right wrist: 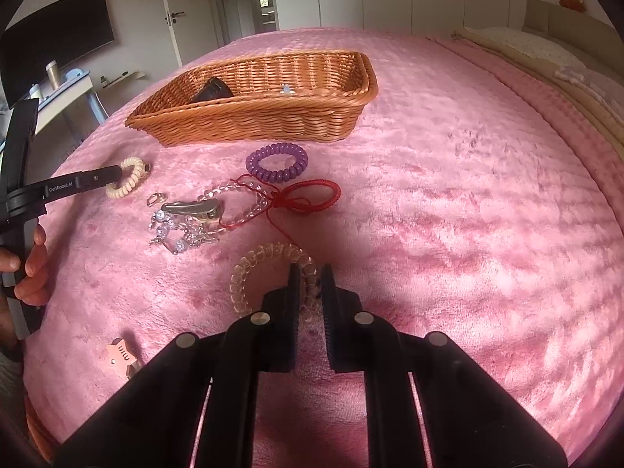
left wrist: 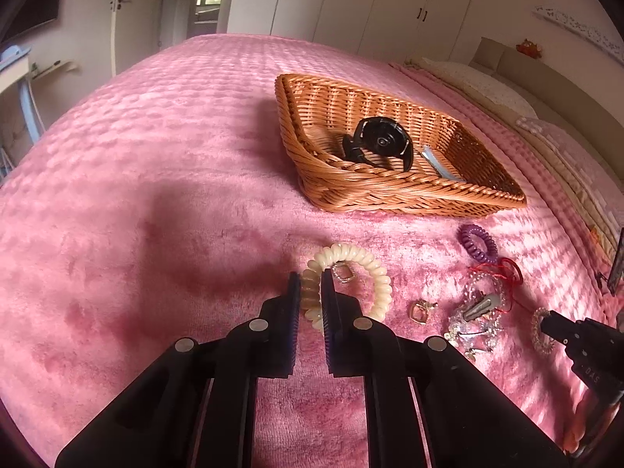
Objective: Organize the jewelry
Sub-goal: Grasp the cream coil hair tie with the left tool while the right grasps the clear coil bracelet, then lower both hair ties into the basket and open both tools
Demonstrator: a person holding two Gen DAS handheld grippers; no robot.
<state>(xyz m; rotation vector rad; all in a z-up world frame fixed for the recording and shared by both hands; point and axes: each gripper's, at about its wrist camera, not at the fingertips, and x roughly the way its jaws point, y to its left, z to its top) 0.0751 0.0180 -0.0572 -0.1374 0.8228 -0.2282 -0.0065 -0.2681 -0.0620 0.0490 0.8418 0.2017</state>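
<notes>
A: You're pinching with both at once. Your left gripper (left wrist: 311,286) is clamped narrow on the near side of the cream coil tie (left wrist: 347,284), pads tight on the coil, tie flat on the pink bedspread (left wrist: 156,195).

B: Same on the other side: your right gripper (right wrist: 311,286) is closed on the clear coil tie (right wrist: 273,273), which also lies on the bed.

A: So this looks like the pick-up step. Next move, I'd say, calls for a straight lift, then a carry up the bed to the basket (left wrist: 390,195). Watch that gold ring (left wrist: 342,273) inside the cream loop; it could drag along.

B: Beyond your fingers, loose pieces wait: metal clip (right wrist: 191,207), bead bracelet (right wrist: 238,202), red cord (right wrist: 308,193), purple tie (right wrist: 277,162).

A: Farthest, the basket holds a black claw clip (left wrist: 380,144) and a small pale-blue piece (left wrist: 436,163). Plenty of room left.
</notes>
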